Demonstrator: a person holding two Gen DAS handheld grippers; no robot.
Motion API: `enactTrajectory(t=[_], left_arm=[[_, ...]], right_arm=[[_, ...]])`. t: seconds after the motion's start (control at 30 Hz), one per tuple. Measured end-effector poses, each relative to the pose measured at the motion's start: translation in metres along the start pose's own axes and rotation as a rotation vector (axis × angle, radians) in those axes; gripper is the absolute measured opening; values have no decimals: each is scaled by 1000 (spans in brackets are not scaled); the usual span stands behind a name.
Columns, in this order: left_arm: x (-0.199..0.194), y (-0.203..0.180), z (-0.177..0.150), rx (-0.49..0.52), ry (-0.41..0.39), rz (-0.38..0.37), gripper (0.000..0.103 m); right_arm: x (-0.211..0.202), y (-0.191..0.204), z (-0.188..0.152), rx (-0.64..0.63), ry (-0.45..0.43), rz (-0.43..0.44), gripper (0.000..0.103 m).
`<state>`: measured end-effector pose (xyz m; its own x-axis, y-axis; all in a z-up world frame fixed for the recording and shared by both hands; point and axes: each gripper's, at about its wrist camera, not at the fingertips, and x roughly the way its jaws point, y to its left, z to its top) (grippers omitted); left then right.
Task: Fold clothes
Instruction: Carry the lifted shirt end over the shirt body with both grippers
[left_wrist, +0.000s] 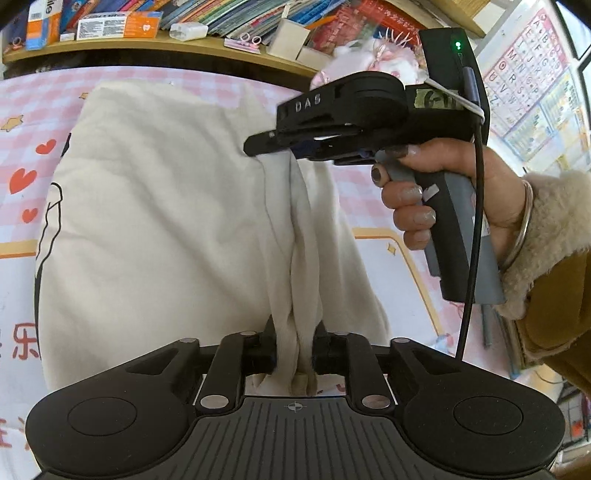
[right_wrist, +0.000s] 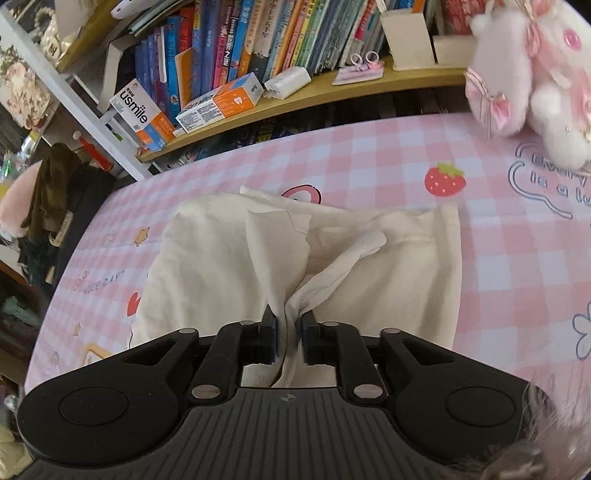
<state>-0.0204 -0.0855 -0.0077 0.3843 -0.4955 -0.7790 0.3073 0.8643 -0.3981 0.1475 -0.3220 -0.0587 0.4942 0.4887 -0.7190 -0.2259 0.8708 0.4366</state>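
A cream garment lies spread on a pink checked sheet. A twisted strip of its cloth runs up from my left gripper, which is shut on the bunched fabric, to my right gripper, held above it by a hand and shut on the hanging fold. In the right wrist view the right gripper pinches a gathered edge of the garment, whose folded layers lie ahead on the sheet. A dark line drawing shows along the garment's left edge.
A wooden shelf packed with books and boxes runs along the far side of the sheet. A pink and white plush toy sits at the far right. An alphabet poster hangs on the right. Dark clothes hang at the left.
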Motion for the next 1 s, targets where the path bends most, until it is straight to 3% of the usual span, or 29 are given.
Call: enactTrajectory(t=[0.07, 0.37, 0.5, 0.57, 0.6, 0.83, 1.0], left_arm=[[1, -4, -1, 1, -1, 21, 19], [11, -19, 6, 20, 7, 72, 22], [16, -23, 8, 44, 11, 80, 19], [16, -27, 9, 71, 8, 90, 12], [13, -30, 10, 91, 2, 97, 11], [-29, -55, 22, 214, -90, 101, 11], [-1, -62, 29, 225, -56, 79, 12]], right_arm=[[-1, -5, 3, 19, -6, -1, 41], [6, -21, 20, 114, 12, 16, 42], [12, -27, 19, 150, 35, 13, 33], [14, -30, 19, 161, 38, 21, 13], [13, -30, 20, 161, 33, 35, 10], [-33, 6, 39, -59, -120, 188, 8], [-40, 7, 49, -119, -154, 169, 8]])
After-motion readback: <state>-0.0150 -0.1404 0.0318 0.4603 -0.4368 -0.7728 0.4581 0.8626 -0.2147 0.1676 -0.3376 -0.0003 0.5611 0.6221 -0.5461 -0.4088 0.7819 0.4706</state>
